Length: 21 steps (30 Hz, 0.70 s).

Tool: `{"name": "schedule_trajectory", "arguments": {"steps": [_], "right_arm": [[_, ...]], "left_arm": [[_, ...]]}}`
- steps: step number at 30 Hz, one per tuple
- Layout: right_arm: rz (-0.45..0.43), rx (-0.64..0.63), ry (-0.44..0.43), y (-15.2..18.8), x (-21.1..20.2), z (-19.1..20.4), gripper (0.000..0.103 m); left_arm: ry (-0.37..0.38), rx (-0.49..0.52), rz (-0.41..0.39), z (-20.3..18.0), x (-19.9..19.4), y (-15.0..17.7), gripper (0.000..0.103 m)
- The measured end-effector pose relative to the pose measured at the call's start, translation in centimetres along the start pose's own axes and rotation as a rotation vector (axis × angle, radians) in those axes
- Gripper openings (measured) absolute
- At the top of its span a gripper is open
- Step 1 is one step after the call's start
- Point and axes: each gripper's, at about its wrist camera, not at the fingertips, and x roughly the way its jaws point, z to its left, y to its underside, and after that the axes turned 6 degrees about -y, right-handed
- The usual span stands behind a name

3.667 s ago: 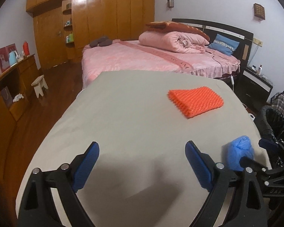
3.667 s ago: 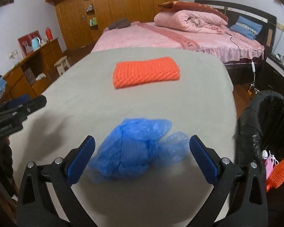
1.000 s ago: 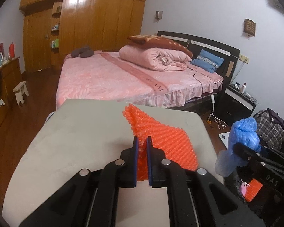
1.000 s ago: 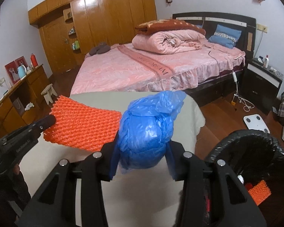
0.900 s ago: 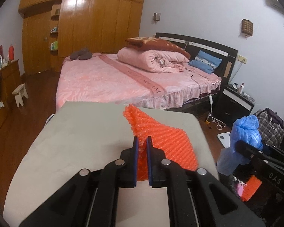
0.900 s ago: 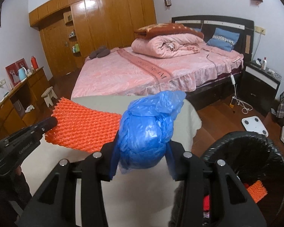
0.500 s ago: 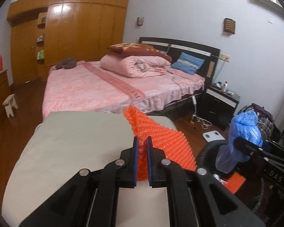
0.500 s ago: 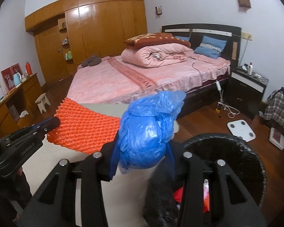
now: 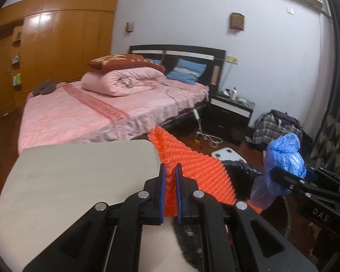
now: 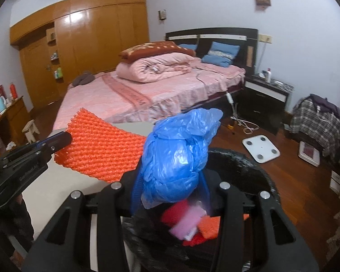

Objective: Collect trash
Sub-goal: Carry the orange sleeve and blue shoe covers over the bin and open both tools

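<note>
My left gripper is shut on an orange bubble-wrap sheet and holds it in the air past the right edge of the grey table. The sheet also shows in the right wrist view. My right gripper is shut on a crumpled blue plastic bag and holds it above the black-lined trash bin. The blue bag shows at the right of the left wrist view. The bin holds red, pink and orange scraps.
A pink bed stands behind the table. A black nightstand, a white scale and a plaid bag sit on the wooden floor to the right. Wooden wardrobes line the far wall.
Both grippers have swung right, away from the table, each carrying its item. The blue bag now hangs over the bin opening, and the orange sheet has cleared the table edge.
</note>
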Motion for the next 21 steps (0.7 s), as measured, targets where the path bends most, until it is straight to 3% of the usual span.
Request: {"name": "schedule_trajectory", "arguments": {"steps": [16,18,21], "right_arm": [[0.062,0.066,0.096,3.0,1.8,-6.1,0.042],[0.072,0.073,0.099,3.2,2.3,-6.6,0.047],[0.094,0.079,0.115,3.5,3.0,-7.2,0.061]], "left_arm": [[0.085,0.071,0.081,-6.0,5.3,1.5,0.008],[0.105,0.076,0.096,-6.4,5.9,1.6,0.009],[0.135,0.074,0.119,-6.7,6.8,1.9,0.016]]}}
